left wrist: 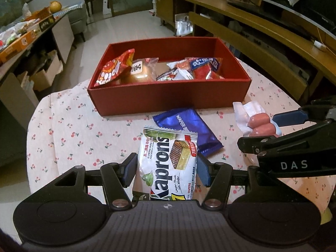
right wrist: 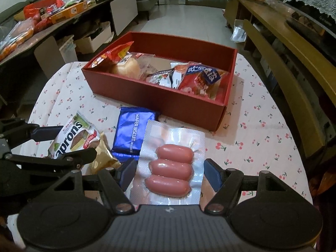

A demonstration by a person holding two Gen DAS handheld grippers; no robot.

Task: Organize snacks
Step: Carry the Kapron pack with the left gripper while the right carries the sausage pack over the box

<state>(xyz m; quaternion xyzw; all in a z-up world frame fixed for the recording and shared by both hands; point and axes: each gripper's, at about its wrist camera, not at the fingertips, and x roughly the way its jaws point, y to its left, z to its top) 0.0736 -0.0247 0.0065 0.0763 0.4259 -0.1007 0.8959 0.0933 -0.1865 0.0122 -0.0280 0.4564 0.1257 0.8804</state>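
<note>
A white Kaprons wafer pack (left wrist: 168, 161) sits between the pads of my left gripper (left wrist: 166, 169), which is shut on it. My right gripper (right wrist: 170, 172) is shut on a clear vacuum pack of three pink sausages (right wrist: 171, 166). Each gripper shows in the other's view: the right gripper (left wrist: 258, 130) with the sausage pack (left wrist: 256, 121), the left gripper (right wrist: 77, 141) with the Kaprons pack (right wrist: 73, 138). A blue wafer biscuit pack (left wrist: 187, 128) (right wrist: 134, 132) lies on the cloth between them. A gold packet (right wrist: 103, 153) lies beside it. Beyond stands the red box (left wrist: 168, 97) (right wrist: 151, 96) with several snacks inside.
The round table wears a cherry-print cloth (left wrist: 69, 134) whose edge curves close on both sides. A low sideboard (right wrist: 63, 19) crowded with snack packs runs along the left. A wooden TV unit (left wrist: 262, 33) runs along the right.
</note>
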